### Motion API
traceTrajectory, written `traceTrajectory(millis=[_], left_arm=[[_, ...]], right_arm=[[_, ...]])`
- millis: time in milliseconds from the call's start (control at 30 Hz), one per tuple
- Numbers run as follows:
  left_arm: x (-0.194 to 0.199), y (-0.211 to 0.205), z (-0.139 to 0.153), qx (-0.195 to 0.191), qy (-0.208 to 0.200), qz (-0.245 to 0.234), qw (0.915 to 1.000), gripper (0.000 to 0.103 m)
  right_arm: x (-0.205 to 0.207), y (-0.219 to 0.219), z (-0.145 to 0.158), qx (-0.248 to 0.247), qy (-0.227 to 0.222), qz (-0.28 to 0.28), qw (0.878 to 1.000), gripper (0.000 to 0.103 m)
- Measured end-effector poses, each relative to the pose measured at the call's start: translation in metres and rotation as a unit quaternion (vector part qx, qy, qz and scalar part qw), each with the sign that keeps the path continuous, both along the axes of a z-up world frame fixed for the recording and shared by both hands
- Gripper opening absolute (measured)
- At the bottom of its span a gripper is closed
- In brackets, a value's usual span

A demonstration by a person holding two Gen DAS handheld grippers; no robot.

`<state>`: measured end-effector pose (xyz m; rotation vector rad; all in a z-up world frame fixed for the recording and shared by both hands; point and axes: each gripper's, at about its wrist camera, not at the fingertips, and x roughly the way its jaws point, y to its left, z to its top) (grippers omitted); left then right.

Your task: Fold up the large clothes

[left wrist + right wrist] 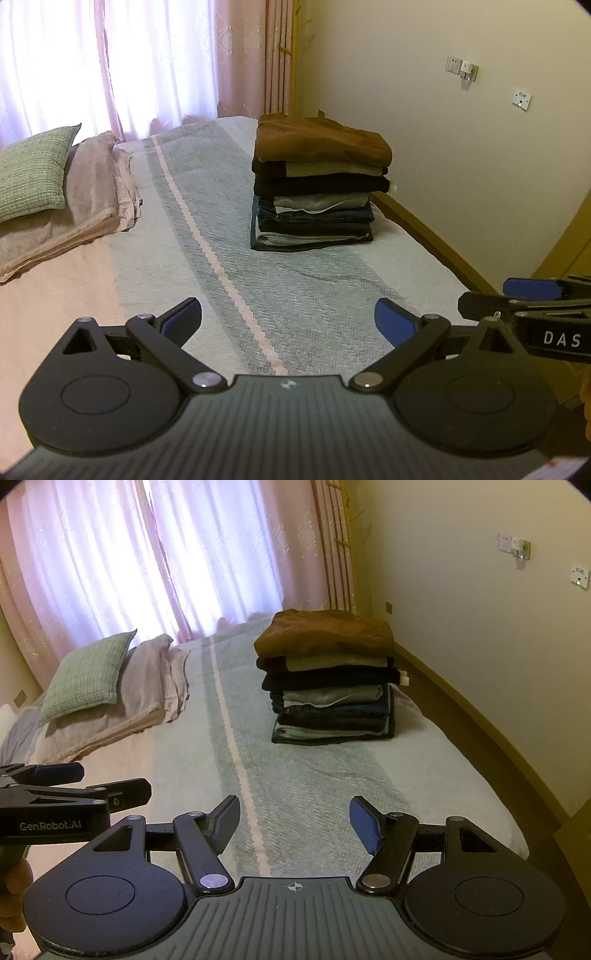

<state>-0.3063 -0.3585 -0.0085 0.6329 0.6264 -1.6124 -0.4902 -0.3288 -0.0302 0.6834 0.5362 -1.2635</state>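
Left tool [288, 321]: blue-padded jaws spread wide, nothing between them, hanging over the bed's striped grey-green and pink woven cover [229, 229]. Right tool [294, 821]: same, jaws apart and empty. Each tool shows in the other's view, side by side and near each other: right one at the right edge of the left view [532, 295], left one at the left edge of the right view [74, 786].

Task item: the only clothes in view are the tall stack of folded garments, brown one on top, dark and denim ones below [317, 184], upper centre-right of both frames, near the bed's wall-side edge, well apart from both tools. No unfolded garment in either frame, so I can't tell if one is left to fold or where it lies.

Further out: green checked cushion [33, 170] on folded pink bedding [92, 199] at left; pink curtains [110, 55] behind; wall sockets [454, 64] upper right.

Risks, my judgement:
- Stack is high and its layers sit uneven; a nudge from a tool or another garment dropped off-centre could tip it towards the wall-side edge.
- Soft mattress: pressing nearby could lean the pile.
- Tools close together; they could clash if both swing inward.
- Jaws could snag the woven cover instead of clothing.

Readable text: "DAS" on the right tool's body, cut off by the frame; "GenRobot.AI" on the left tool's side.
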Motion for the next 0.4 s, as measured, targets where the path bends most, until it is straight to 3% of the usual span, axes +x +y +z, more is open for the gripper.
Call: traceTrajectory(millis=[400], left_arm=[[-0.016, -0.012, -0.007, 0.004, 0.003, 0.001, 1.0000, 0.099]], right_arm=[[-0.014, -0.013, -0.005, 0.007, 0.000, 0.007, 1.000, 0.063]])
